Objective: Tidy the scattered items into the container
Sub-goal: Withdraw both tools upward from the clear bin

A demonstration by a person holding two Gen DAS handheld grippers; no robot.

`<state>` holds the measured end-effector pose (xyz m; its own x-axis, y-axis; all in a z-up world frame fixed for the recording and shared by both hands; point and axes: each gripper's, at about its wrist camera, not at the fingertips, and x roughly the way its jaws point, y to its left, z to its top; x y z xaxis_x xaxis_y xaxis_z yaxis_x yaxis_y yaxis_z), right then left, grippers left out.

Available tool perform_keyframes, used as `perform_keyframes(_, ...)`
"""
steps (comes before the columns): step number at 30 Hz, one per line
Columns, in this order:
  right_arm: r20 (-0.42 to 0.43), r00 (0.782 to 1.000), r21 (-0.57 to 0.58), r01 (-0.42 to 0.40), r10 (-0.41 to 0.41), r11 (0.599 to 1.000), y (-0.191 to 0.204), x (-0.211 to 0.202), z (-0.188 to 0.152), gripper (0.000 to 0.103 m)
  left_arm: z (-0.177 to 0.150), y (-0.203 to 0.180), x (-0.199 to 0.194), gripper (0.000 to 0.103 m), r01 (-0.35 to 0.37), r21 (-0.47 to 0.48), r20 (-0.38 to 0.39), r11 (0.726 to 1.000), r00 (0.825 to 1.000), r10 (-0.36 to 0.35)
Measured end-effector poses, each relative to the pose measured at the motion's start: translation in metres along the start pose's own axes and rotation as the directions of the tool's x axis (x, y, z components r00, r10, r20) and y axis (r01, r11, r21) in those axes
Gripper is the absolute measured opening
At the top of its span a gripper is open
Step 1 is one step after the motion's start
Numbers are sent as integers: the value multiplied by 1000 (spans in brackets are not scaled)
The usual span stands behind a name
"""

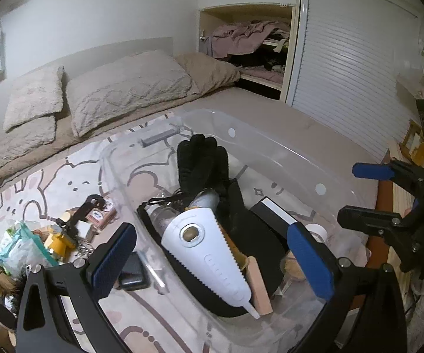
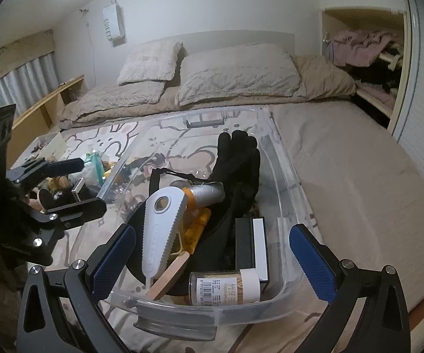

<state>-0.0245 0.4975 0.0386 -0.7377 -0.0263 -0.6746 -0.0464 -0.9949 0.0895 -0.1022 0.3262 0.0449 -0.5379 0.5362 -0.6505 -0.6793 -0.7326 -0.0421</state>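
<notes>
Fingers (image 2: 115,261) of both grippers wide and empty over clear plastic container (image 2: 288,158), black glove (image 2: 238,164) and seemingly white serrated tool (image 2: 159,229) inside.

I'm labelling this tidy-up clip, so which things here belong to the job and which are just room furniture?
Job:
clear bin
black glove, white gadget, toothpick jar, already inside
loose pile on the blanket, still out
left gripper and right gripper, both open and empty

Just lying about:
pillows
closet clothes
shutter door

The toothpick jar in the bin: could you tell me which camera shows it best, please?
The right wrist view: the toothpick jar lies unobstructed, label readable. In the left wrist view, the left gripper's finger hides most of it.
</notes>
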Motion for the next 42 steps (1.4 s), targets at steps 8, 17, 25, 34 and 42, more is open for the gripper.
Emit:
perform_keyframes(8, 44, 999, -27, 13, -12, 1000, 21, -12, 7, 103, -9, 11, -29, 103, -34, -26, 44, 999, 998, 35)
perform_keyframes(17, 102, 995, -28, 12, -9, 1000, 48, -27, -1, 103, -23, 26, -69, 103, -86, -57, 111, 995, 990, 92)
perform_keyframes(25, 127, 992, 14, 7, -8, 1000, 61, -38, -22, 103, -38, 36, -97, 103, -154, -61, 158, 986, 974, 161)
perform_keyframes(34, 200, 979, -25, 45, -39, 999, 84, -53, -37, 103, -61, 43, -117, 103, -177, -88, 184, 980, 964, 190)
perform_keyframes(42, 273, 960, -71, 85, -62, 994, 104, -58, -54, 103, -83, 46, -128, 103, -194, -108, 205, 975, 955, 213)
